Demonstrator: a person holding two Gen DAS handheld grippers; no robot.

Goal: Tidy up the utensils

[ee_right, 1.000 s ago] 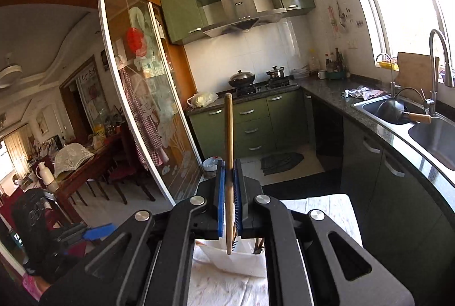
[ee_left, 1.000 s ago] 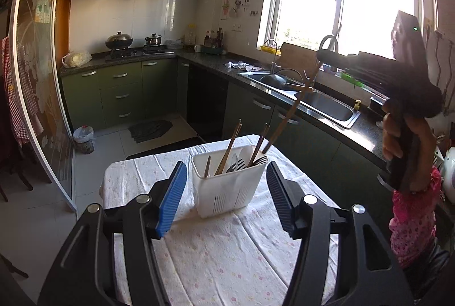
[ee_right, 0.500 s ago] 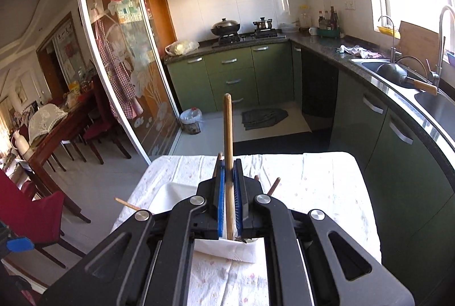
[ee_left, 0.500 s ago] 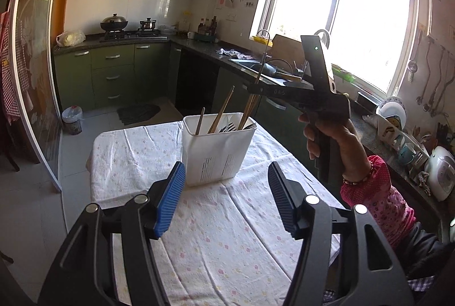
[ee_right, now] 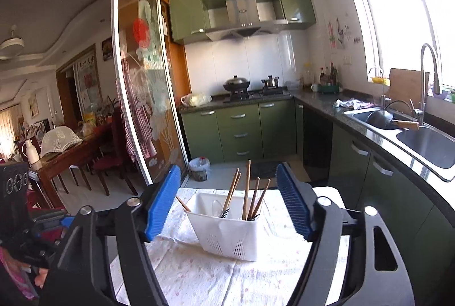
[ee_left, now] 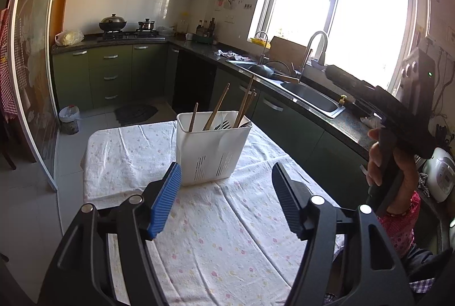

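Note:
A white slotted utensil holder (ee_left: 212,146) stands on the table with the floral cloth (ee_left: 227,234); it also shows in the right wrist view (ee_right: 227,230). Several wooden chopsticks (ee_right: 246,192) and dark forks (ee_left: 223,124) stand in it. My left gripper (ee_left: 226,197) is open and empty, low over the cloth just in front of the holder. My right gripper (ee_right: 229,203) is open and empty, held above and behind the holder; its body (ee_left: 378,106) shows in the person's hand at the right of the left wrist view.
Green kitchen cabinets (ee_left: 119,75) and a dark counter with a steel sink (ee_left: 310,98) run behind and right of the table. A glass sliding door (ee_right: 142,112) stands at the left. A small bin (ee_left: 69,119) sits on the floor.
My right gripper has opened and let go of the chopstick, which now stands in the holder. It has drawn back and up from the holder. My left gripper stays open.

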